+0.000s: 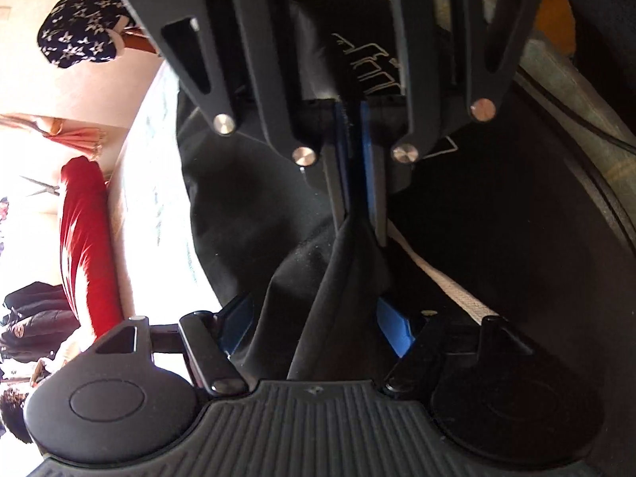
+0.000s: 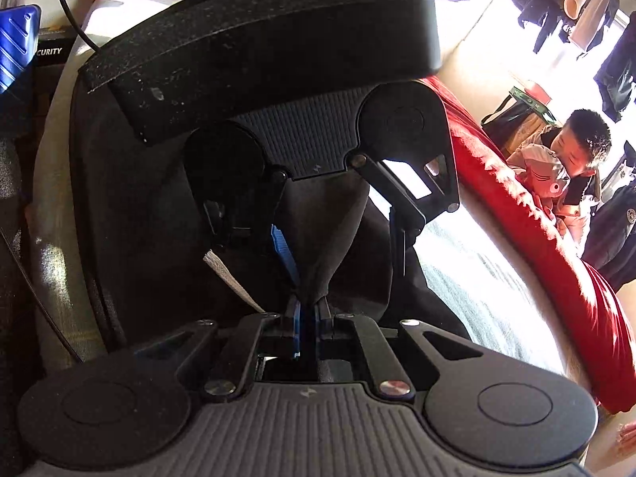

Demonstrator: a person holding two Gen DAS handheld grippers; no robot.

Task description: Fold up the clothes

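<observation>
A black garment (image 1: 246, 206) with white outlined lettering lies spread on a pale surface; a ridge of it is pulled up between both grippers. My right gripper (image 1: 359, 226) comes in from the top of the left wrist view, shut on that ridge of cloth. In its own view the right gripper (image 2: 306, 310) pinches the black garment (image 2: 334, 230) between blue pads. My left gripper (image 1: 318, 318) stands open, its blue pads wide apart with the cloth running between them; it faces the right gripper (image 2: 346, 274) closely. A white woven cord (image 1: 437, 278) (image 2: 230, 274) lies on the garment.
A red cloth roll (image 1: 87, 246) (image 2: 536, 238) borders the pale bedding (image 1: 159, 198) (image 2: 469, 278). A person (image 2: 572, 167) sits beyond it. A black foam band (image 2: 278, 31) hangs over the garment. Scissors (image 1: 41, 189) and a dark star-patterned item (image 1: 79, 31) lie farther off.
</observation>
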